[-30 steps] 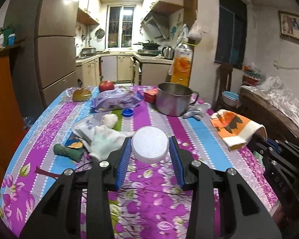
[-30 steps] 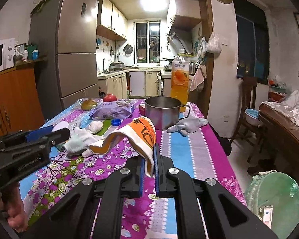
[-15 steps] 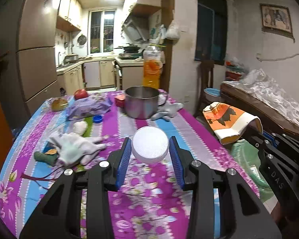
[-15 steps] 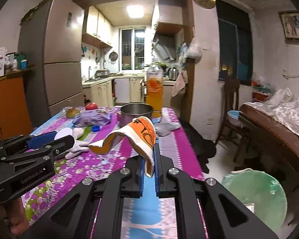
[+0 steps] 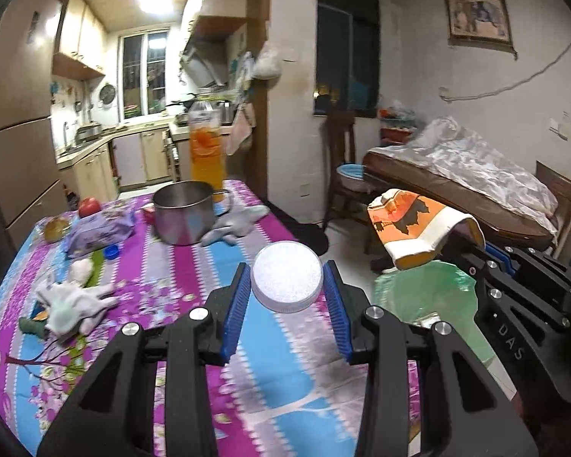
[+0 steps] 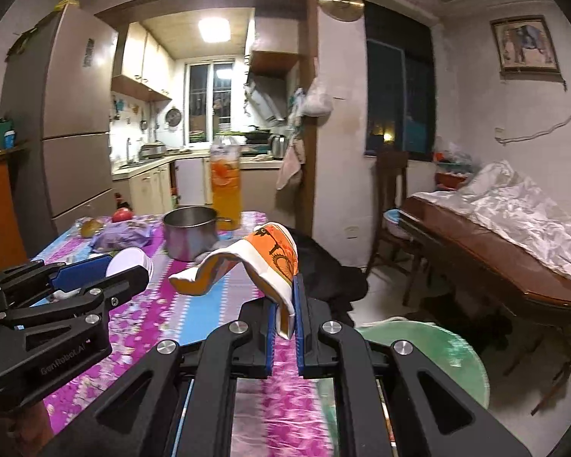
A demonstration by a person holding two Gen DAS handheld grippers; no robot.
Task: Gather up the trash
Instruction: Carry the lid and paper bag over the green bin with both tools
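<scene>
My left gripper (image 5: 287, 289) is shut on a round white lid (image 5: 286, 276), held above the right side of the flowered table (image 5: 163, 293). In the right wrist view the same lid (image 6: 129, 262) shows between the left gripper's blue pads. My right gripper (image 6: 285, 304) is shut on an orange and white wrapper (image 6: 262, 262) that droops to the left; in the left wrist view the wrapper (image 5: 411, 228) hangs past the table's right edge. A green-lined trash bin (image 6: 430, 346) stands on the floor below the right gripper, and the bin (image 5: 426, 297) shows beside the table.
On the table stand a steel pot (image 5: 184, 213), an orange drink bottle (image 5: 206, 144), a purple wipes pack (image 5: 99, 230), an apple (image 5: 88, 205), a grey glove (image 5: 236, 222), white gloves (image 5: 72, 301) and a blue cap (image 5: 111, 252). A sofa (image 6: 506, 243) and a chair (image 6: 388, 205) are to the right.
Both grippers have swung right and away from the table's middle, each keeping its load. The green bin has come into view below them.
</scene>
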